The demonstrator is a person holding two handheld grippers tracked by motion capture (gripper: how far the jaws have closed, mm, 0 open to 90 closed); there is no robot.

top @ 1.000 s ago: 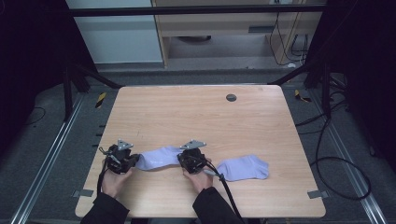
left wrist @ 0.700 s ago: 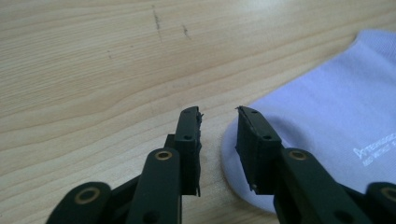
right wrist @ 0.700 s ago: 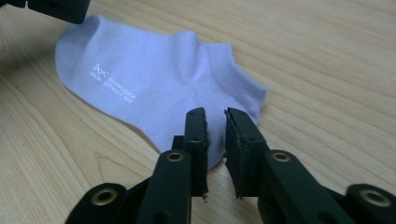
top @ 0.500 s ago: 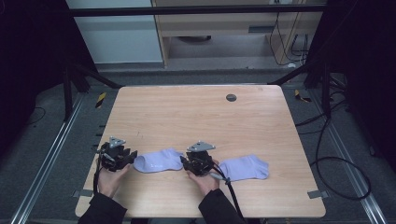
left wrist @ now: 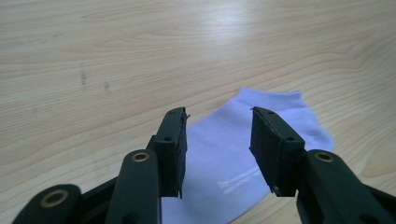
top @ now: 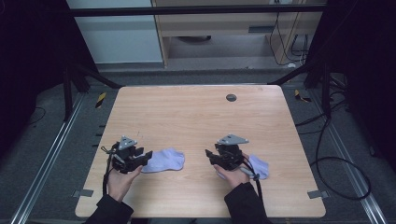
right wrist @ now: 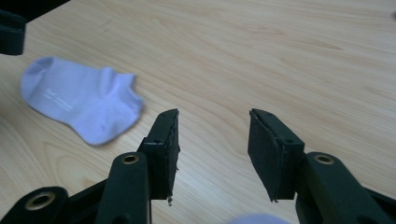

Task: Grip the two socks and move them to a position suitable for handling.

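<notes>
The left sock (top: 164,160) is pale lilac, short and ankle-cut, and it lies flat on the wooden table (top: 196,116) near the front edge, on the person's left side. In the left gripper view it has a small light print (left wrist: 240,179) on the cloth, and its rounded end points away from the camera. The left gripper (top: 140,158) is just beside it, and its jaws have just been opening; they stand wide apart above the sock and the pads (left wrist: 175,149) do not press on it, so the cloth is released.

The right gripper (top: 212,156) is well apart from this sock, toward the middle of the front edge. Its jaws have also just been opening, and between them there is bare wood in the right gripper view. A second sock (top: 259,167) of the same colour lies under and behind the right hand (top: 233,175), partly covered by it and by the cable (top: 257,186).

A small dark round disc (top: 231,97) sits far back on the table. Nothing lies between the left gripper and the left sock.
</notes>
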